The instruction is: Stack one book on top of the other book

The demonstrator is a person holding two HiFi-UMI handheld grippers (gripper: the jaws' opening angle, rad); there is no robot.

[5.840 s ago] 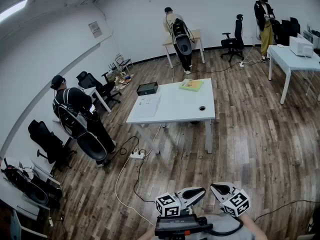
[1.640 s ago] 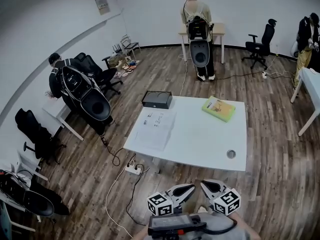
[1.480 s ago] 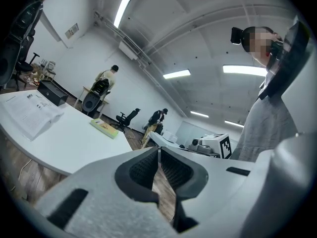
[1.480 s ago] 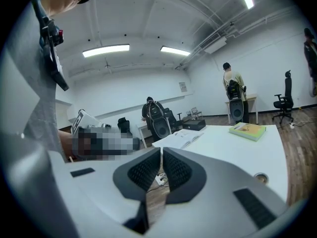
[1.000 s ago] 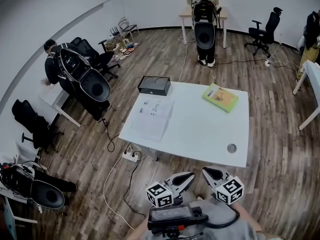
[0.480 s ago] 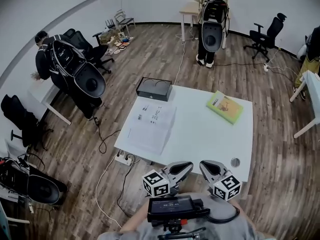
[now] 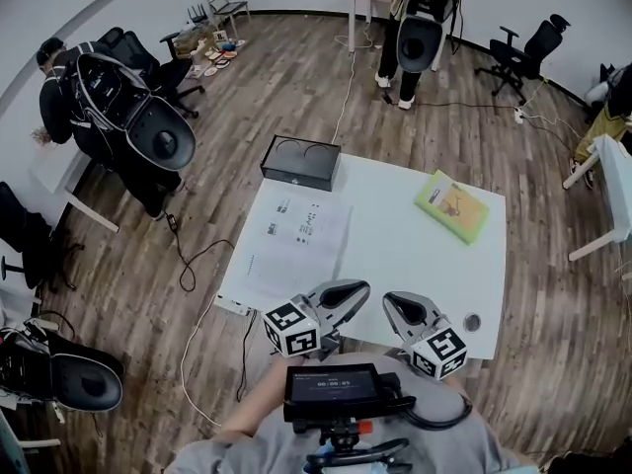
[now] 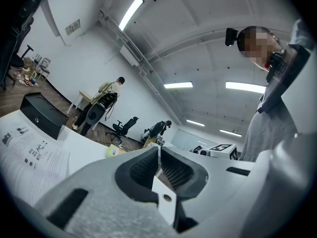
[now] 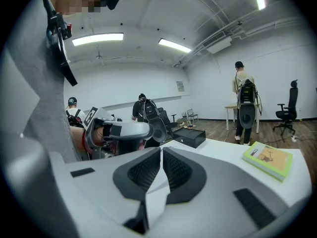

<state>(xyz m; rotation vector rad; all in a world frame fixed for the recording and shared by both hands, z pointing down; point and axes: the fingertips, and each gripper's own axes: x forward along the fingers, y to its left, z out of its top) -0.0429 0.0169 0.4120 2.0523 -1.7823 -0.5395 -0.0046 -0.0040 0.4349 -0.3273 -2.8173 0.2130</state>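
Note:
A green book [image 7: 452,206] lies flat at the far right of the white table [image 7: 405,255]; it also shows in the left gripper view [image 8: 115,151] and the right gripper view [image 9: 270,160]. No second book is in view. My left gripper [image 7: 360,286] hovers over the table's near edge, shut and empty, its jaws touching [image 8: 159,148]. Just to its right, my right gripper [image 7: 388,301] is also shut on nothing [image 9: 161,148]. Both are far from the book.
A large printed sheet [image 7: 296,243] covers the table's left half. A black box [image 7: 301,162] sits at the far left corner, and a cable hole [image 7: 472,321] near the right front. People, office chairs [image 7: 523,42] and floor cables [image 7: 197,255] surround the table.
The view and both grippers have come forward to the table, from over the floor to over its near edge. Both grippers stayed shut. The book has not moved.

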